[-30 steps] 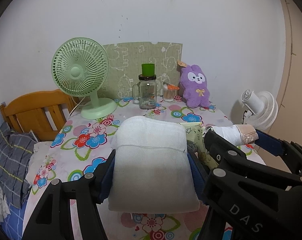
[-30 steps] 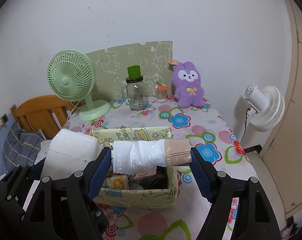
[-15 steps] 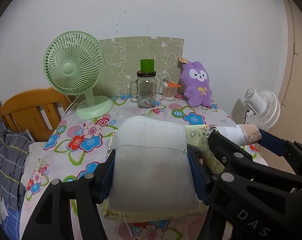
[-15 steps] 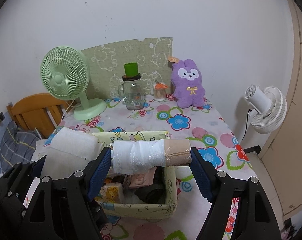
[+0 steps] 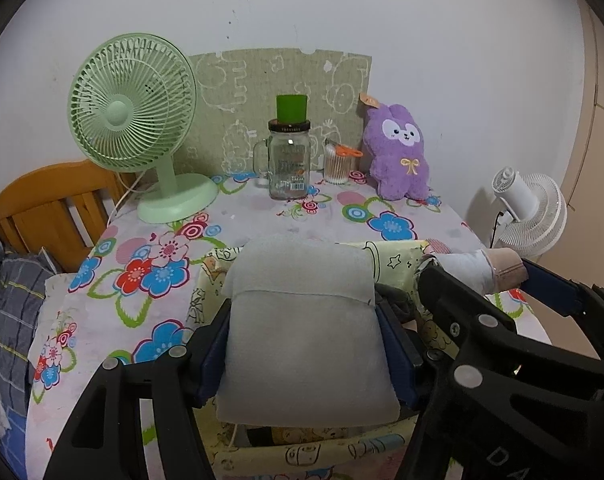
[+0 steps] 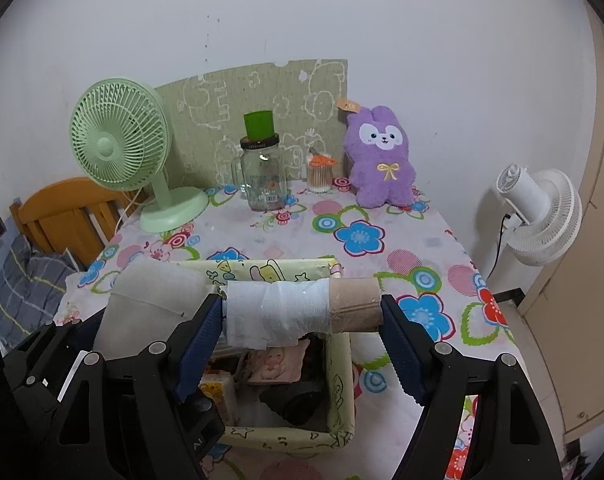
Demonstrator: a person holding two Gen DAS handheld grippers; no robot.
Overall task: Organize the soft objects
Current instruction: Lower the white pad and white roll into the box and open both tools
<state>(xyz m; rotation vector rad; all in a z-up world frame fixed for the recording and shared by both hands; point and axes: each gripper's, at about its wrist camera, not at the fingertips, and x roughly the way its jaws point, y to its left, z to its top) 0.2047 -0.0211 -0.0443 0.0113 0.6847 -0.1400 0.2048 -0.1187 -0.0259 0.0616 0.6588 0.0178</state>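
My left gripper [image 5: 304,344] is shut on a folded white towel [image 5: 302,280], its blue pads pressing both sides. The towel hangs over the near left part of a yellow-green cartoon-print fabric box [image 5: 394,260] on the floral tablecloth. My right gripper [image 6: 302,316] is shut endwise on a cardboard roll [image 6: 354,308] partly wrapped in white tissue. That roll is level above the box [image 6: 342,380], which holds several small soft items and something dark. The towel [image 6: 149,300] shows at the left in the right wrist view.
At the back of the table stand a green fan [image 5: 133,108], a glass jar mug [image 5: 287,164] topped by a green cup, a cotton-swab jar [image 5: 336,162] and a purple plush [image 5: 398,152]. A white fan [image 5: 530,216] is off to the right, a wooden headboard [image 5: 49,204] to the left.
Both grippers have moved forward and slightly down with their loads. The towel, earlier over the tablecloth beside the box, now hangs over the box. Both grips are unchanged.
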